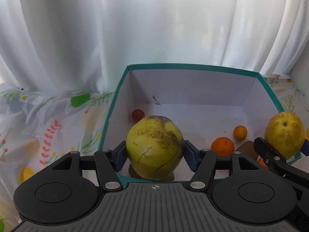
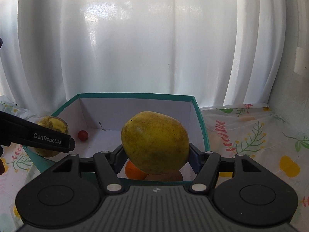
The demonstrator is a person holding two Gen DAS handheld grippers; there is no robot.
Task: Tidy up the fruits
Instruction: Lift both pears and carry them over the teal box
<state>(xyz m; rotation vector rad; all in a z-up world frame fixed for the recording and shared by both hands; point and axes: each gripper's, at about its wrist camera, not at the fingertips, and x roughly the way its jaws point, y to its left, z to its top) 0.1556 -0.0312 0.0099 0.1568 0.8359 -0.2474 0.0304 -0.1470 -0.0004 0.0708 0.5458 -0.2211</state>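
My left gripper [image 1: 154, 152] is shut on a big yellow-green fruit with brown speckles [image 1: 154, 147], held just above the near edge of a teal box with a white inside [image 1: 193, 66]. My right gripper [image 2: 156, 152] is shut on a second large yellow fruit [image 2: 155, 143], also over that box [image 2: 135, 95]. Each view shows the other gripper's fruit: the right one's [image 1: 283, 134] at the right edge, the left one's [image 2: 53, 124] at the left. Inside the box lie a small red fruit [image 1: 138, 114], two oranges [image 1: 222, 146] [image 1: 240, 132] and a brown fruit [image 1: 248, 149].
The box stands on a white cloth with a flower print [image 1: 48, 119]. White curtains [image 1: 154, 23] hang close behind the box. To the right of the box the printed cloth [image 2: 260, 135] runs up to a white wall [image 2: 289, 77].
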